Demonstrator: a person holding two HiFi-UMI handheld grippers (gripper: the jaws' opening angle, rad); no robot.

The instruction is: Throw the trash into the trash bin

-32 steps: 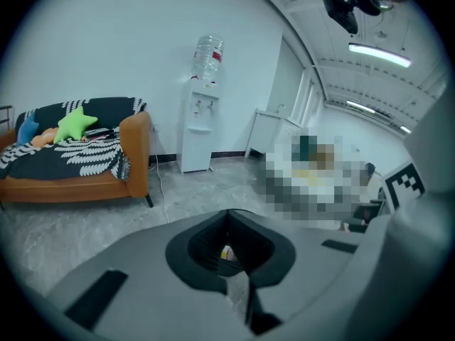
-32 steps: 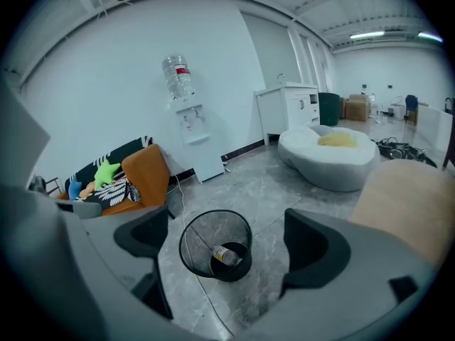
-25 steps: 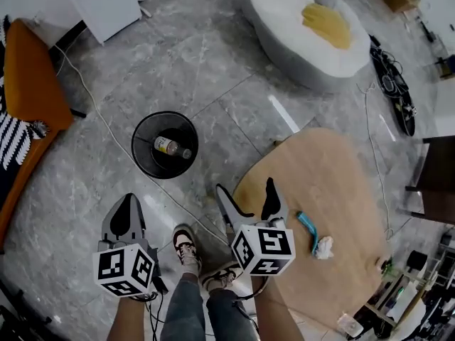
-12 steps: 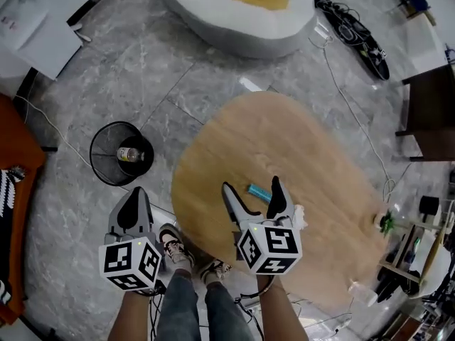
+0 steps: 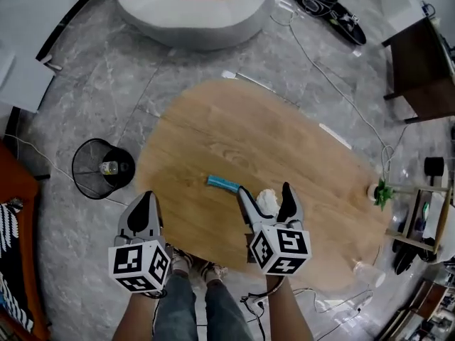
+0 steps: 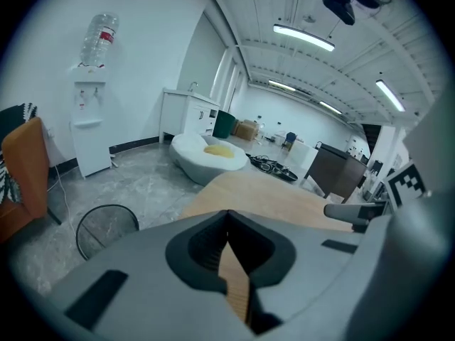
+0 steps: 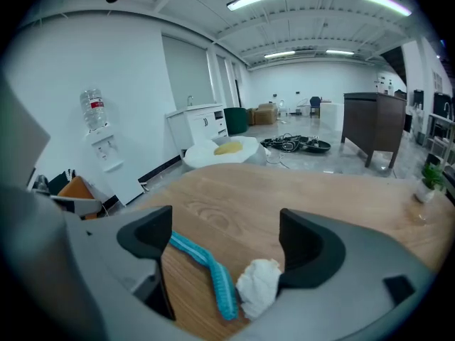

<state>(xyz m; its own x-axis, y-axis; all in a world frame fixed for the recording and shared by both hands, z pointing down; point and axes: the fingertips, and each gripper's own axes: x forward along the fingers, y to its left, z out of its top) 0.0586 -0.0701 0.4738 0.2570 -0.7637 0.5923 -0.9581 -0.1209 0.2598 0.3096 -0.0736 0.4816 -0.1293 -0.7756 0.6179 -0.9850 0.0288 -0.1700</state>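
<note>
A crumpled white paper wad point(image 5: 268, 199) and a light-blue strip of trash point(image 5: 222, 184) lie on the oval wooden table point(image 5: 284, 141). My right gripper point(image 5: 267, 203) hangs over them, open. Its jaws have just been closing a little, and the wad point(image 7: 259, 284) sits between them by the right finger, not squeezed. The blue strip point(image 7: 206, 265) lies just left of the wad. My left gripper point(image 5: 146, 204) is shut and empty, off the table's left edge. The black mesh trash bin point(image 5: 99, 169) stands on the floor at the left, with a bottle point(image 5: 108, 168) inside.
A white beanbag point(image 5: 195, 6) with a yellow cushion lies beyond the table. A dark cabinet point(image 5: 423, 69) stands far right, cables point(image 5: 320, 9) trail on the floor, and a small plant point(image 5: 382, 192) sits at the table's right edge. An orange chair point(image 6: 25, 169) and water dispenser point(image 6: 89, 126) stand left.
The view has swung from the bin towards the table. Both grippers moved right with it; the right one now has the white wad between its jaws, and the bin lies further left.
</note>
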